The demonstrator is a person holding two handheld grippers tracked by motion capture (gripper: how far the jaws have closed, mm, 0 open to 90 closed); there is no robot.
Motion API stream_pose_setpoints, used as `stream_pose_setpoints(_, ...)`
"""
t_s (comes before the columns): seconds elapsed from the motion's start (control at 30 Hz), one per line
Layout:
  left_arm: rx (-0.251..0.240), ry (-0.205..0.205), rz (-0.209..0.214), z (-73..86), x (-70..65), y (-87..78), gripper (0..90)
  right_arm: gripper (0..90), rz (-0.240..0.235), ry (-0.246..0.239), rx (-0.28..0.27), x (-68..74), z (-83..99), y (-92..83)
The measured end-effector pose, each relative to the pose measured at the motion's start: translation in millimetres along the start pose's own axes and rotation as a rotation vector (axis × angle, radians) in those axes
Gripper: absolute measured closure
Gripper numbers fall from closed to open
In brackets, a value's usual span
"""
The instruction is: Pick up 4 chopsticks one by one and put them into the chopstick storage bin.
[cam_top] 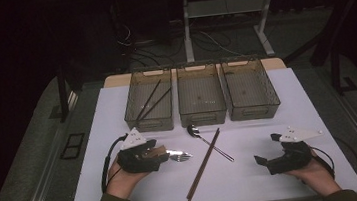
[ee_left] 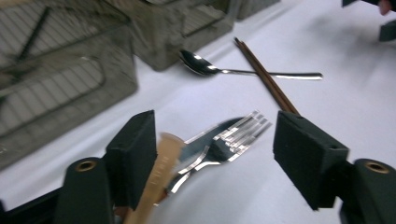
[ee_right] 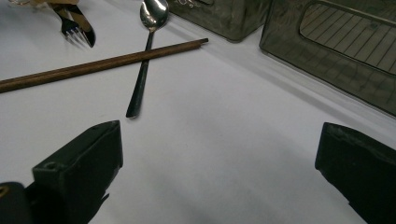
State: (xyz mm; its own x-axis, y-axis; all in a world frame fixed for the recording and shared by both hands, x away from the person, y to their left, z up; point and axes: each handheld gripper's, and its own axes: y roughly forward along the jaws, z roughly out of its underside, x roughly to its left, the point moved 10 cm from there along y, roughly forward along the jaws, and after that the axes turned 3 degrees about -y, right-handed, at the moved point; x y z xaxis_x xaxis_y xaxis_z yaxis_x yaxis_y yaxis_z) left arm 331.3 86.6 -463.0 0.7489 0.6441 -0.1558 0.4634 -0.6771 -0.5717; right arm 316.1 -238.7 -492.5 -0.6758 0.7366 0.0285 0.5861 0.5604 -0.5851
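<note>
My left gripper (cam_top: 164, 154) rests at the table's front left, held in a hand. Its jaws stand apart around a metal fork (ee_left: 224, 137) with a pale wooden handle (ee_left: 159, 177). The handle lies close against one pad, and the other pad is clear of the fork. The fork's tines (cam_top: 181, 155) point right. A pair of brown chopsticks (cam_top: 204, 164) lies slantwise mid-table, crossing a metal spoon (cam_top: 205, 138). My right gripper (cam_top: 268, 149) sits at the front right, open over bare table (ee_right: 219, 154), with nothing between its jaws.
Three clear bins stand in a row at the back of the white table (cam_top: 255, 183). The left bin (cam_top: 148, 122) holds dark chopsticks (cam_top: 152, 99). The middle bin (cam_top: 203, 117) and the right bin (cam_top: 255, 111) look almost bare. Cables and desk legs lie beyond the table.
</note>
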Motion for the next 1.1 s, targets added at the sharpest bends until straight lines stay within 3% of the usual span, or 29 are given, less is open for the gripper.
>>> stream_pose_setpoints(0.27, 0.007, 0.005, 0.069, 6.3, -19.7, 2.8, 55.8, 1.0, 0.0, -0.002, -0.003, 0.2, -0.2, 0.1)
stream_pose_setpoints(0.7, 0.093, 0.057, 0.201, 16.2, -50.9, 18.3, 88.8, 0.9, 0.002, -0.006, 0.003, 0.2, 0.3, 0.5)
stream_pose_setpoints(1.1, 0.166, 0.122, 0.284, 21.8, -87.1, 41.8, 89.2, 0.9, 0.003, -0.006, 0.004, 0.8, 0.3, 1.1)
